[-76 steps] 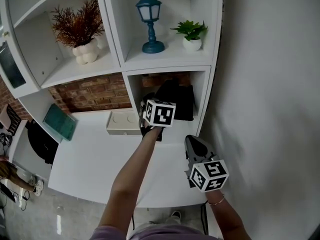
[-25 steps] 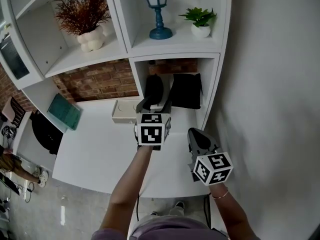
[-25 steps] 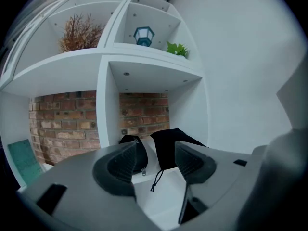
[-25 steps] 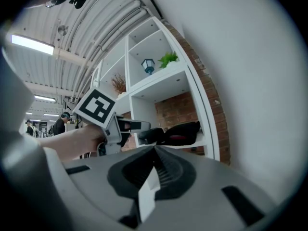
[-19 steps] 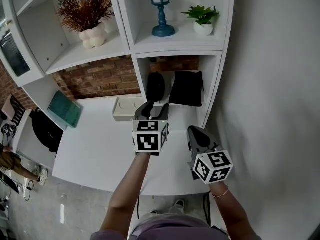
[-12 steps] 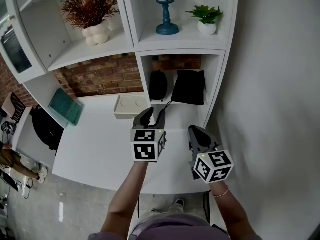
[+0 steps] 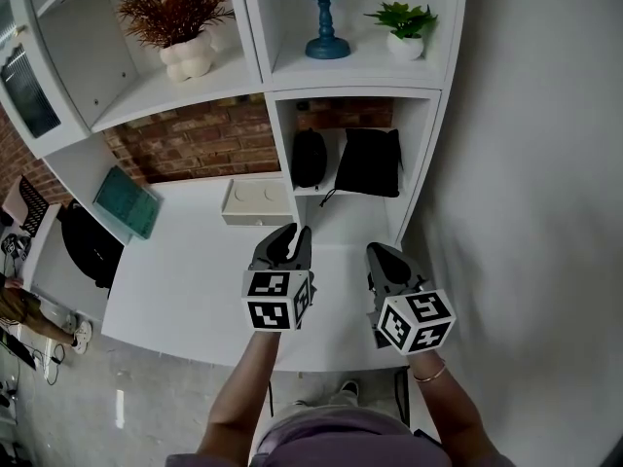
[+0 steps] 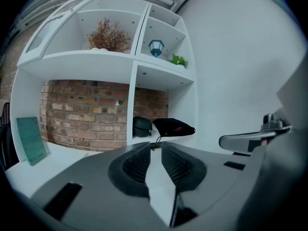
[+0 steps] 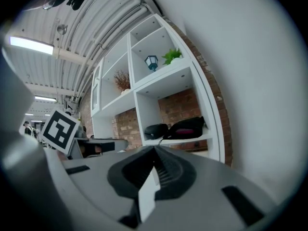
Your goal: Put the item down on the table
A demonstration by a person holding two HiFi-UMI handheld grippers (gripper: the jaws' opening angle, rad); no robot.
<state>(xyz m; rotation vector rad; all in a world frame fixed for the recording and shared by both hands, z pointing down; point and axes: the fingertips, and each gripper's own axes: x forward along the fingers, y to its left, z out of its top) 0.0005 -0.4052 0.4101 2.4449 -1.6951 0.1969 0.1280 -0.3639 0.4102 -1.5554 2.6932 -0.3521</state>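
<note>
Put-down looks done: both tools empty over the white worktop (image 7: 195,280).
L tool (image 7: 290,236), lower centre of frame: jaws closing, gap narrow, nothing between. R tool (image 7: 382,259) just beside it: jaws together, empty. Likely item, the small black case (image 7: 309,157), stands in the lower cubby, upper centre, beside a black bag (image 7: 370,161), well apart from both tools. Next: prob. no grip needed, just stay clear.
</note>
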